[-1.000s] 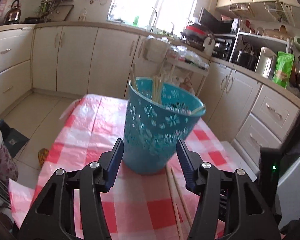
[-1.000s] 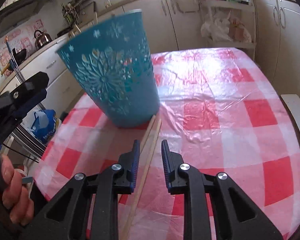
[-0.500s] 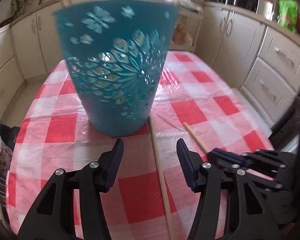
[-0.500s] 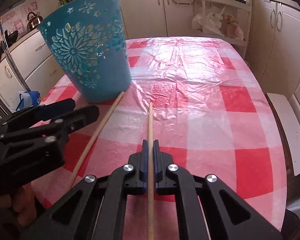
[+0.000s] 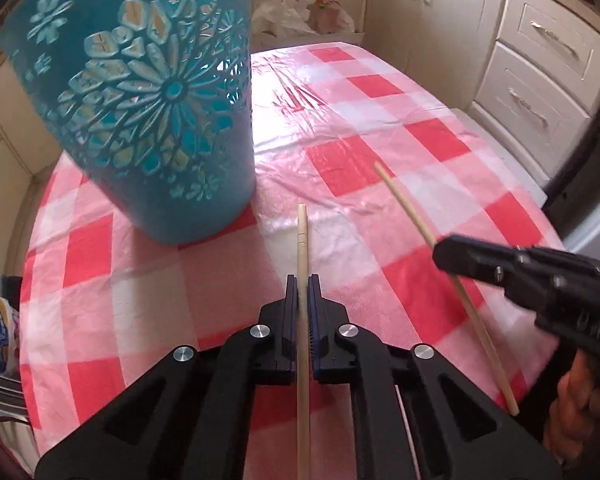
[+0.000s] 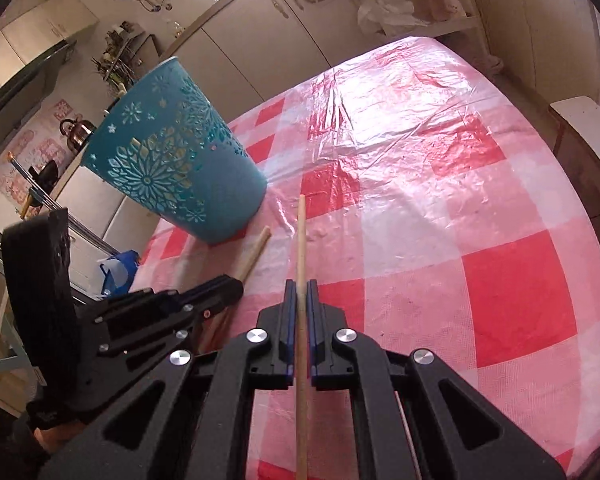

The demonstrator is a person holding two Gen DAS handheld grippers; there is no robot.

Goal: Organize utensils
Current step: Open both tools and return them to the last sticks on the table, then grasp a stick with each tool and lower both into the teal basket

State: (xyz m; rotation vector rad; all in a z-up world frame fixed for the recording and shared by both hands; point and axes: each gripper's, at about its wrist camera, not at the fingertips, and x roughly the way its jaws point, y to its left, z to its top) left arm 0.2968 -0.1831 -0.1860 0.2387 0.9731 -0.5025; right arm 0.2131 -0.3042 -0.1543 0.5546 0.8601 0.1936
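Both claws loaded. My left claw (image 5: 301,280) is clamped on a thick pale wooden chopstick (image 5: 302,236); its blunt tip points ahead and stops just short of the base of the teal plastic basket with cut-out flower pattern (image 5: 152,108).

My right claw (image 6: 299,285) is pinched on a second, thinner pale wooden chopstick (image 6: 301,236). From the left camera this stick runs diagonally, well right of the basket, tip raised toward the far side of the bench. Whether either stick is clear of the cloth I cannot tell for certain; the right one looks lifted.

The basket stands upright on the bench under a red-and-white checked plastic tablecloth (image 5: 428,140). Pale sticks show through its cut-outs, so some utensils seem to be inside.

Step in hand, as I judge it: pickup done on both sides, carry to the basket not yet made.

Next move calls for:
- raising each stick above the basket rim, which sits high over the sticks' present level
- tipping each toward vertical so it drops in end first
- going one claw at a time, since the two claws sit close together near the basket base and could foul each other
- releasing only once the tip is inside the rim
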